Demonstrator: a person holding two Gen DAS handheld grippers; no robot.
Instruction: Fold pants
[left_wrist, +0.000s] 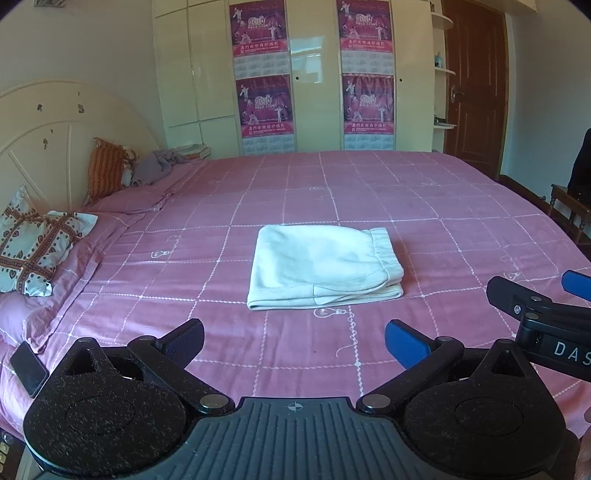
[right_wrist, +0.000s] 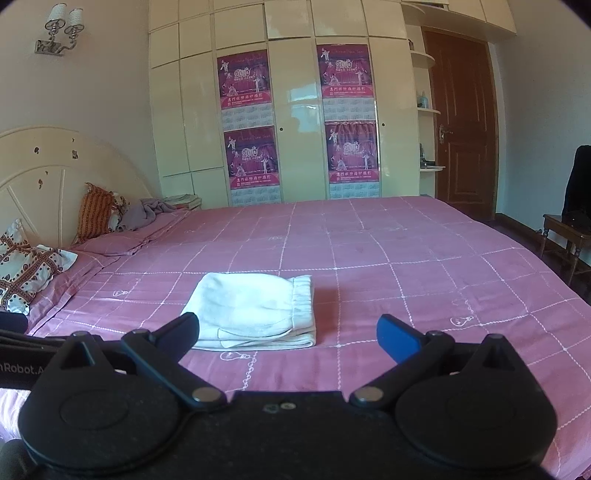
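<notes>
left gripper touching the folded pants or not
Apart. The left wrist view shows bare pink bedsheet between the open left gripper and the folded pants.

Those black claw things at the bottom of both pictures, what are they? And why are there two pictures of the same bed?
They are two grabbing tools, each with two fingers, and a person holds one in each hand. Each tool carries a small camera looking forward along its fingers, so you get two pictures. One shows the left gripper, the other the right gripper. Both are open and hold nothing. In front of them, on the pink checked bedsheet, lies a pair of cream-white pants with an elastic waistband, already folded into a neat rectangle. In the left picture the right tool also pokes in at the edge.
</notes>
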